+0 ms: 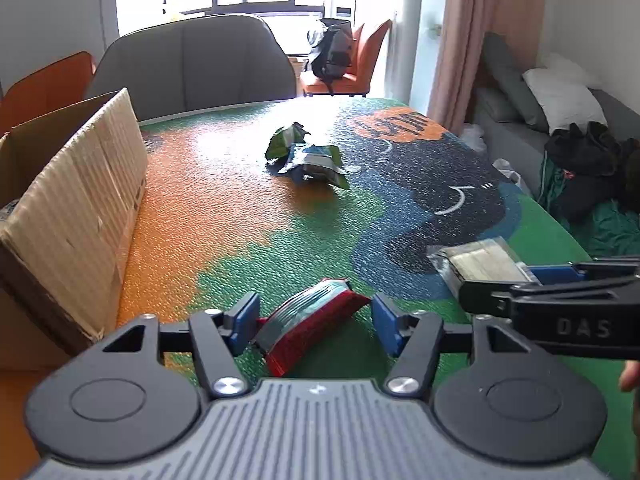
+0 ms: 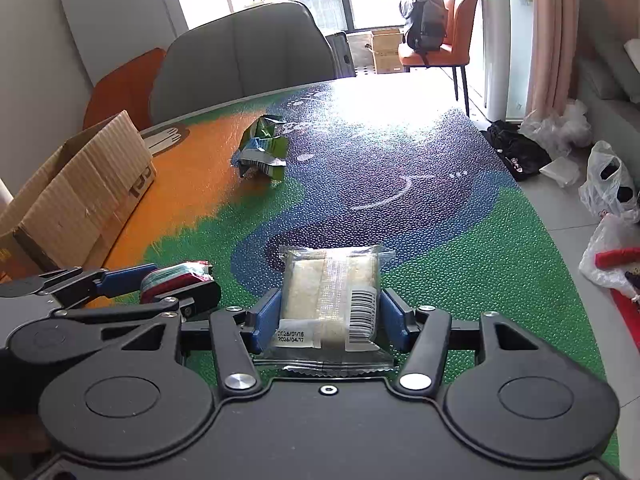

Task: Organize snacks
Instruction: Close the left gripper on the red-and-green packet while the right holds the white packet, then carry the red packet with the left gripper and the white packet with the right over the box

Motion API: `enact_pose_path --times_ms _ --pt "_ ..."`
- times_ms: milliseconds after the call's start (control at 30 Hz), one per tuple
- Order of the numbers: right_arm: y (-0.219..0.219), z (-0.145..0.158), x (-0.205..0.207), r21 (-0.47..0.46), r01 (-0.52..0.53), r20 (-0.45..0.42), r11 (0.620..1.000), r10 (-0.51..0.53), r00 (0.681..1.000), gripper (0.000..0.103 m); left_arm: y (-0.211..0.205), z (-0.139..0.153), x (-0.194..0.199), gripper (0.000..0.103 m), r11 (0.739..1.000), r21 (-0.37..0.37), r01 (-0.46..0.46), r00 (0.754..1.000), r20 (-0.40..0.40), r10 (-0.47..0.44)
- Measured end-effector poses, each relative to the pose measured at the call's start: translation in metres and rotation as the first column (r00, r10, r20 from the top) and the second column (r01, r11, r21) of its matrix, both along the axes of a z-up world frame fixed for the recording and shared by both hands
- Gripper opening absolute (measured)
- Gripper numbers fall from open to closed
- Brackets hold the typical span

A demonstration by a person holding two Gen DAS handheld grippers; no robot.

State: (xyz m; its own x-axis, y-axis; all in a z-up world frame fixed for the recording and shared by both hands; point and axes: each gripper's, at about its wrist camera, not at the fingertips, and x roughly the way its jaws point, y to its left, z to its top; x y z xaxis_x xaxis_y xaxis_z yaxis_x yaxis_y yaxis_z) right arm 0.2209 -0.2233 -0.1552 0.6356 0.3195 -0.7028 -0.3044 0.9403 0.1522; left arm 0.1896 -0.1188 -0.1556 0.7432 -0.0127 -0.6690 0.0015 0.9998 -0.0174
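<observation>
Left claw point(image 1: 316, 322) straddles the red snack packet point(image 1: 314, 322), not yet pinching; right claw point(image 2: 328, 316) grips the clear rice-cake packet point(image 2: 330, 296); either slick wrapper could slip.

The left tool point(image 1: 314, 322) points forward and slopes down at the worktop point(image 1: 224, 208), its blue pads point(image 1: 244, 318) spread apart. A red packet point(image 1: 312, 322) lies between them; the left pad sits against its edge, the right pad stands clear. The right tool point(image 2: 328, 316) slopes down likewise, just beside the left one. Its blue pads point(image 2: 270, 314) flank a clear packet point(image 2: 332, 300) (whether they press on it cannot be told). A fingertip point(image 1: 630, 374) shows at the right edge of the left view.
</observation>
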Motion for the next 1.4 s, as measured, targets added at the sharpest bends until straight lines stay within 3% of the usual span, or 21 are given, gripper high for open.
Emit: enact_pose_path --times_ms 67,133,233,533,833,1400 --pt "0.002 0.0 -0.002 -0.011 0.001 0.003 1.0 -0.001 1.0 0.057 -0.001 0.0 -0.003 0.049 1.0 0.003 0.001 1.0 0.005 -0.001" --pt "0.004 0.0 -0.005 -0.023 0.0 0.007 1.0 0.001 1.0 0.057 0.002 0.0 -0.004 0.027 1.0 -0.005 -0.01 1.0 0.008 0.01" --pt "0.007 0.0 -0.007 -0.044 -0.003 0.014 0.999 0.004 1.0 0.051 0.009 0.002 -0.005 0.018 0.999 -0.043 -0.012 1.0 -0.002 0.012" --pt "0.009 0.007 -0.016 -0.013 -0.022 0.02 1.0 0.023 1.0 0.045 0.023 0.013 -0.018 0.018 0.994 -0.105 -0.034 0.999 0.005 0.035" --pt "0.024 0.037 -0.017 0.021 -0.054 0.073 0.998 0.053 0.996 0.045 0.034 0.056 -0.027 0.018 0.992 -0.119 -0.034 0.995 0.092 0.045" --pt "0.081 0.089 -0.011 0.057 -0.158 0.135 0.986 0.149 0.98 0.045 0.087 0.109 -0.035 0.018 0.986 -0.138 -0.095 0.981 0.156 0.117"
